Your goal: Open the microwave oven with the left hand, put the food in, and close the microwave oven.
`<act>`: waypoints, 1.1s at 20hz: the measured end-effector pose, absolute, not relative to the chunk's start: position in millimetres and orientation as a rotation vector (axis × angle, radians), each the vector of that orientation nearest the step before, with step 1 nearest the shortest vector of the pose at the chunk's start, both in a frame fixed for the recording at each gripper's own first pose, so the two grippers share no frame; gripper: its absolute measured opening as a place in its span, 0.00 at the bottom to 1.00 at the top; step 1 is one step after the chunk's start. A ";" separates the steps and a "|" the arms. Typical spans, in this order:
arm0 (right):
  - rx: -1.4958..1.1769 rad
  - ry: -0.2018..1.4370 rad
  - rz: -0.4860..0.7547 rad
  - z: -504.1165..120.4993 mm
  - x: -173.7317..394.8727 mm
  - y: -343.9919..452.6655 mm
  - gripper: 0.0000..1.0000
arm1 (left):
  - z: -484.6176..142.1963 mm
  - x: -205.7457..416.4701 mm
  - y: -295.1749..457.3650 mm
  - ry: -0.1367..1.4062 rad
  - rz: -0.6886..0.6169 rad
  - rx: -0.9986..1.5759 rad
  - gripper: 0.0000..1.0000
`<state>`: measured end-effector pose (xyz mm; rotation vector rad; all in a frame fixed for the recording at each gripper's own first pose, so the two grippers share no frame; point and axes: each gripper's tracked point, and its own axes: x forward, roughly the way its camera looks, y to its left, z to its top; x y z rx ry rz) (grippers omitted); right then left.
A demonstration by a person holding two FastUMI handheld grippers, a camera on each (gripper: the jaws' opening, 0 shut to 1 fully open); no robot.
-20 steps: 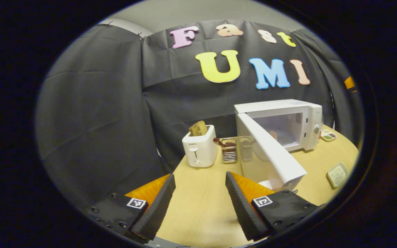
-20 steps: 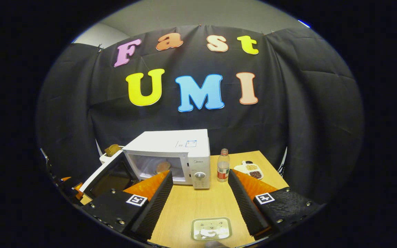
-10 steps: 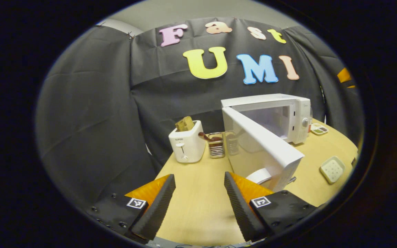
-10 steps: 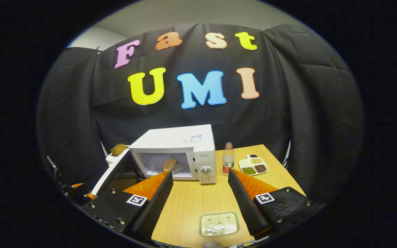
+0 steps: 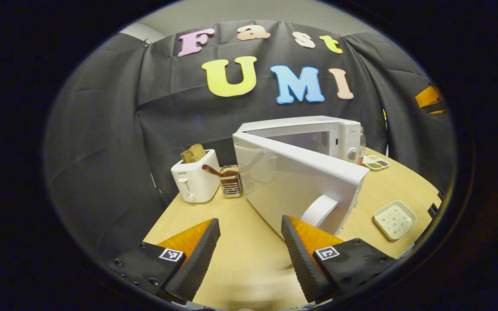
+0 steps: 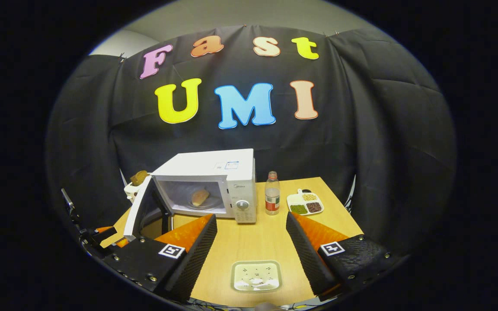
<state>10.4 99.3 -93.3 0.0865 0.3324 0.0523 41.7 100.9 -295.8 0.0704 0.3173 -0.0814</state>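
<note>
The white microwave (image 6: 214,175) stands at the back of the table with its door (image 6: 138,207) swung out to the left, partly open. A brown piece of food (image 6: 200,197) lies on the turntable inside. In the left gripper view the door's outer face (image 5: 283,181) and its curved handle (image 5: 318,209) are close in front. My left gripper (image 5: 249,255) is open and empty, its right finger just below the handle; whether it touches is unclear. My right gripper (image 6: 251,255) is open and empty, low over the table's front, well back from the microwave.
A white toaster (image 5: 193,181) with bread and a wire utensil holder (image 5: 231,185) stand left of the microwave. A bottle (image 6: 271,199) and a divided snack plate (image 6: 304,203) sit to its right. A square white dish (image 6: 256,275) lies between my right fingers.
The door has swung partway toward shut. My left gripper has come round to the door's outer face, near the handle. The right gripper has drawn back slightly; both stay open.
</note>
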 end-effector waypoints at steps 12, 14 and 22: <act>0.073 0.381 -0.032 -103.6 7.5 21.3 0.98 | -289.5 90.5 -38.8 0.301 -0.242 0.054 0.95; 0.071 0.382 -0.058 -103.5 9.7 6.9 0.98 | -285.9 106.7 -59.6 0.291 -0.264 0.048 0.95; 0.097 0.409 -0.123 -111.4 24.7 -28.9 0.98 | -262.9 193.5 -123.5 0.228 -0.333 0.047 0.95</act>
